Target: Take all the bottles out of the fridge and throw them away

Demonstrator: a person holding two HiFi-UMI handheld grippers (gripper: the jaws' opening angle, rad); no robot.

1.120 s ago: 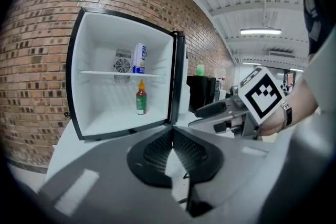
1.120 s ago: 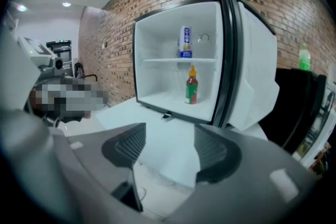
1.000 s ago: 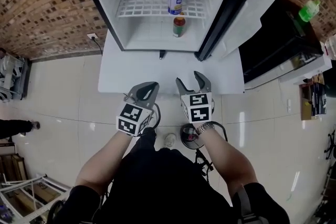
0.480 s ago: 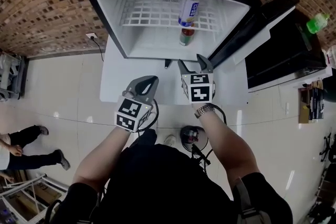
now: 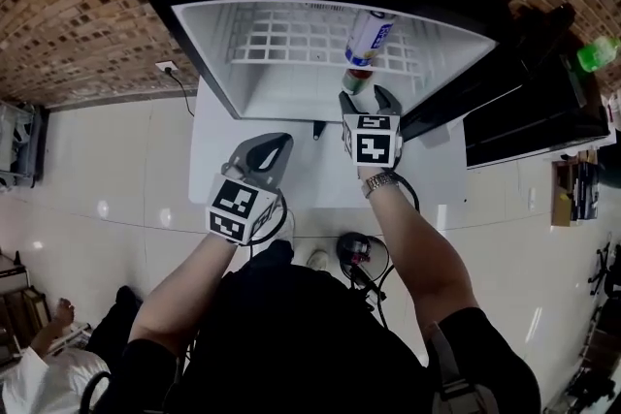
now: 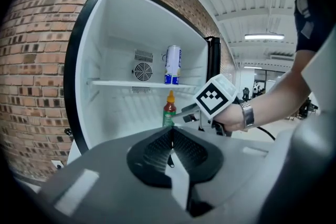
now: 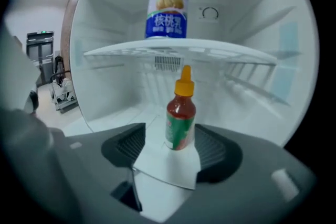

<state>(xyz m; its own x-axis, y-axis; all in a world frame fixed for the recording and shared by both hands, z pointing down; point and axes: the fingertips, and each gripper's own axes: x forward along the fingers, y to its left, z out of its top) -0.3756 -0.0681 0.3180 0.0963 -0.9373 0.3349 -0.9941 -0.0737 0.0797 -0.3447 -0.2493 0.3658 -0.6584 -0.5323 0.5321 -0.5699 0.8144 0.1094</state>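
Observation:
The open fridge (image 5: 243, 63) holds two bottles. A tall blue-and-white bottle (image 5: 367, 38) (image 7: 168, 2) stands on the wire shelf (image 5: 281, 39). Below it, on the fridge floor, stands a small red sauce bottle (image 7: 180, 120) (image 6: 169, 110) with a green label and orange cap. My right gripper (image 5: 367, 99) (image 7: 172, 150) is open at the fridge mouth, its jaws on either side of the sauce bottle's base without touching it. My left gripper (image 5: 264, 150) (image 6: 171, 148) hangs shut and empty in front of the fridge, lower and to the left.
The fridge door (image 5: 514, 44) stands open to the right. The fridge sits on a white platform (image 5: 218, 160) against a brick wall (image 5: 78, 5). A green bottle (image 5: 594, 53) lies on the black cabinet at right. A round black object (image 5: 355, 249) is on the floor. A person's hand (image 5: 60, 313) shows at lower left.
My right gripper has moved forward into the fridge mouth, up to the sauce bottle. The left gripper has advanced slightly. The person at the left has moved down the frame.

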